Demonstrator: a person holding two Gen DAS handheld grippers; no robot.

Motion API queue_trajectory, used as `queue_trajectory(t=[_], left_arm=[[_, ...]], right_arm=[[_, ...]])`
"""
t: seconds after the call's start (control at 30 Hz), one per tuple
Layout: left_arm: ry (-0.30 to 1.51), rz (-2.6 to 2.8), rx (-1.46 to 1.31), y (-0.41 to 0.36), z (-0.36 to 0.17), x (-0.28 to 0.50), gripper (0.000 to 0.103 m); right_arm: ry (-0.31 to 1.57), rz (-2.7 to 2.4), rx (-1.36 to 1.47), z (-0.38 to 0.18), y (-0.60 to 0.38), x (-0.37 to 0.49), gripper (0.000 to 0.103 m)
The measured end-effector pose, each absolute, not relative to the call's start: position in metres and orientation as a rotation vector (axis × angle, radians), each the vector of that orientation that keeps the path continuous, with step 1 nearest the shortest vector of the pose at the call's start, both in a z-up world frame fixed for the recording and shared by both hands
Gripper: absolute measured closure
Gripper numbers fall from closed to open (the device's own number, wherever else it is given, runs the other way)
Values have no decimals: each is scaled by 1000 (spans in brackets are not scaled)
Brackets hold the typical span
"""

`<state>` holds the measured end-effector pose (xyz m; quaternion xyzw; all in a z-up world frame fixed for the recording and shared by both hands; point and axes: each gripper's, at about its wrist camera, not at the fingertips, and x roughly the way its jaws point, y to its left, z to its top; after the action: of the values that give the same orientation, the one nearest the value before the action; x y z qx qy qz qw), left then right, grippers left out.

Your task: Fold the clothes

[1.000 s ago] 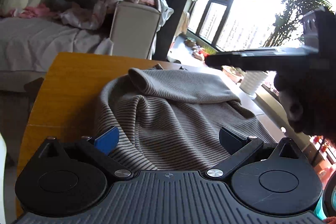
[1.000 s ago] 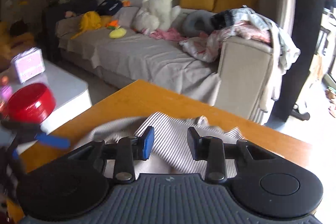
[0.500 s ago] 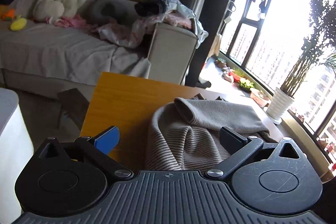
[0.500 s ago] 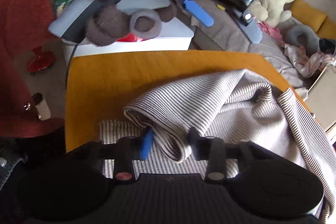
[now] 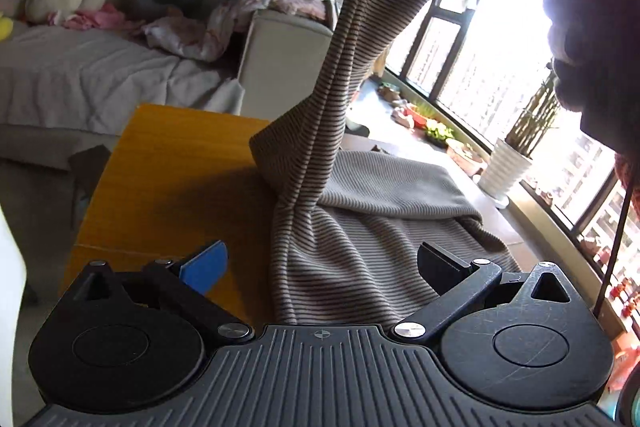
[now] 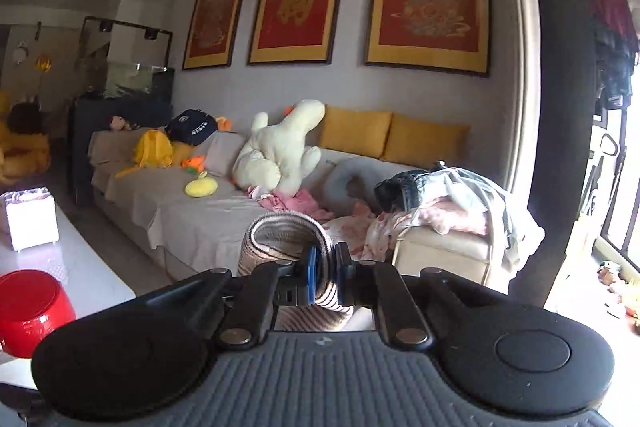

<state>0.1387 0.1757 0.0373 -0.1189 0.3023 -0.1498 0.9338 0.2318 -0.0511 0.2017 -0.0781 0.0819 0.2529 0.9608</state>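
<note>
Jaws of right gripper [image 6: 325,275] pinch striped garment [image 6: 286,235].

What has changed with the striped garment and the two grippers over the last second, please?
The right gripper has closed on an edge of the striped garment and lifted it high above the wooden table, so it now hangs in a long drape. The left gripper stays open and empty, and the rest of the garment remains on the table.

Striped garment [image 6: 286,239] mostly hidden behind right gripper [image 6: 325,277], table unseen there
</note>
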Motion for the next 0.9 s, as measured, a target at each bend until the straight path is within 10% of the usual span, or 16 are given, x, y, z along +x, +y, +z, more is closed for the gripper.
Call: queue_trajectory(t=[0.4,0.57,0.9], left_arm=[[665,-352,-167,131,20,165,0],[635,-336,-92,110,21,181,0],[672,-320,-42,80,-14,203,0]], right_arm=[[416,331,-77,124,-161,252,99],[498,307,88,86,-195,249,37],[512,314,176,50,-183,291,38]])
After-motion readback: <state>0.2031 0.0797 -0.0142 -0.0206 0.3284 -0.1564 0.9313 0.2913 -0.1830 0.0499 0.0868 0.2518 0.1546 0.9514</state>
